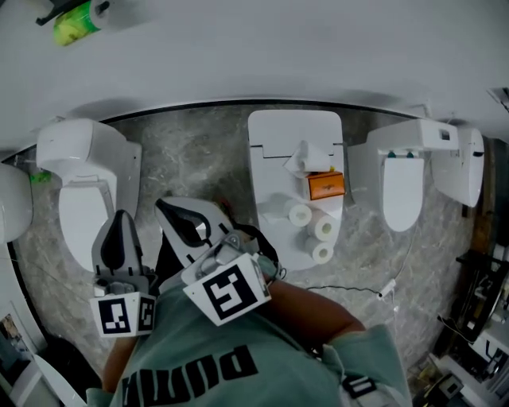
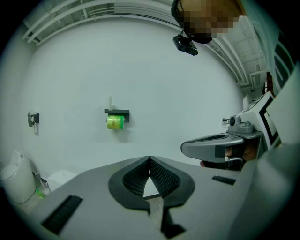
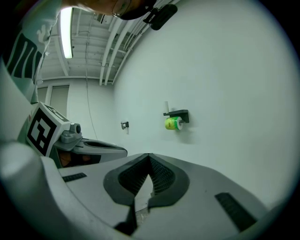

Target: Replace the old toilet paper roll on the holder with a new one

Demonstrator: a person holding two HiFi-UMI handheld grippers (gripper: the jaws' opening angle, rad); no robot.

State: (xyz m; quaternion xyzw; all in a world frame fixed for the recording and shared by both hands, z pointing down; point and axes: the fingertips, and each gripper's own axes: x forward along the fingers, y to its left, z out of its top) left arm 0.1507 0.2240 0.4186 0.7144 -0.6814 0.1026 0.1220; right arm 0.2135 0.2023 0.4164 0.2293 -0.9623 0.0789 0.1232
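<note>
The old roll point(image 1: 75, 24), wrapped in green, hangs on a black wall holder point(image 2: 117, 112) far ahead at the head view's top left. Both gripper views show the green roll point(image 2: 115, 123) point(image 3: 172, 123) well beyond the jaws. Three white new rolls point(image 1: 301, 215) lie on the closed lid of the middle toilet point(image 1: 274, 135). My left gripper point(image 1: 122, 216) and right gripper point(image 1: 163, 207) are held side by side near my chest. Both are shut with nothing between them, the tips meeting in the left gripper point(image 2: 150, 159) and right gripper point(image 3: 150, 156) views.
An orange box point(image 1: 326, 185) and a white tissue pack sit on the same lid behind the rolls. A second toilet point(image 1: 79, 191) stands at the left, a third point(image 1: 406, 183) at the right. A small metal hook point(image 2: 33, 118) is fixed to the wall left of the holder.
</note>
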